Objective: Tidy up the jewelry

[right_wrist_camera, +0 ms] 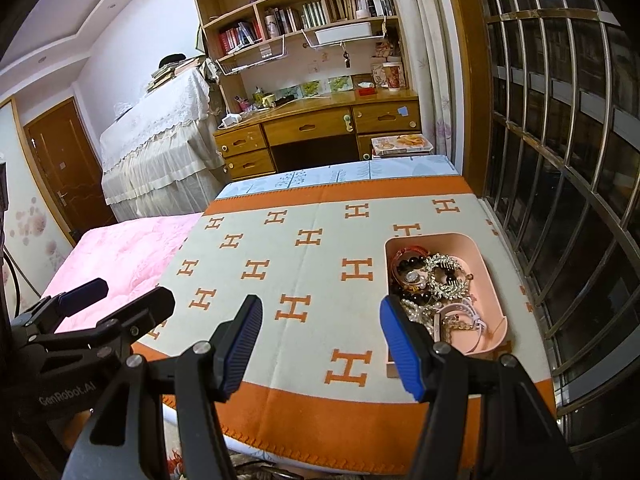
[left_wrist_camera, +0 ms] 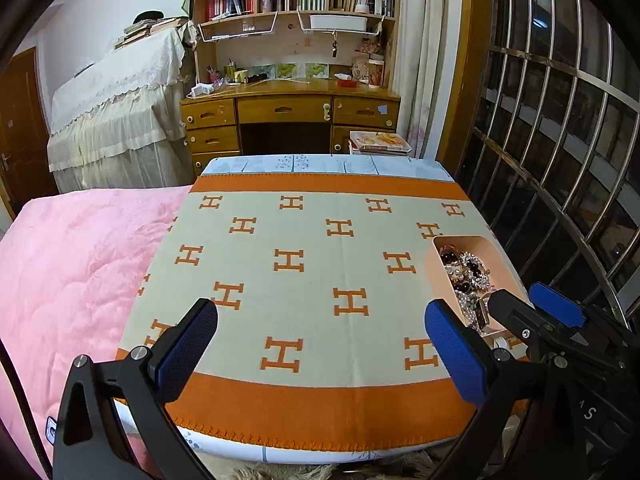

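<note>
A pink tray (right_wrist_camera: 486, 276) sits at the right side of an orange-and-grey blanket (right_wrist_camera: 312, 272). It holds a tangled heap of jewelry (right_wrist_camera: 434, 292): dark beads, pearls, rhinestone pieces, a watch and bracelets. The tray (left_wrist_camera: 434, 268) and jewelry (left_wrist_camera: 466, 276) also show in the left wrist view. My right gripper (right_wrist_camera: 320, 344) is open and empty, above the blanket's near edge, with its right finger next to the tray's near left corner. My left gripper (left_wrist_camera: 320, 348) is open and empty over the blanket's near middle, left of the tray. Each gripper shows in the other's view.
The blanket lies on a small table against a barred window (right_wrist_camera: 560, 160) on the right. A pink quilted bed (left_wrist_camera: 72, 280) is to the left. A wooden desk with shelves (left_wrist_camera: 292, 112) and a cloth-covered piano (left_wrist_camera: 116, 120) stand behind.
</note>
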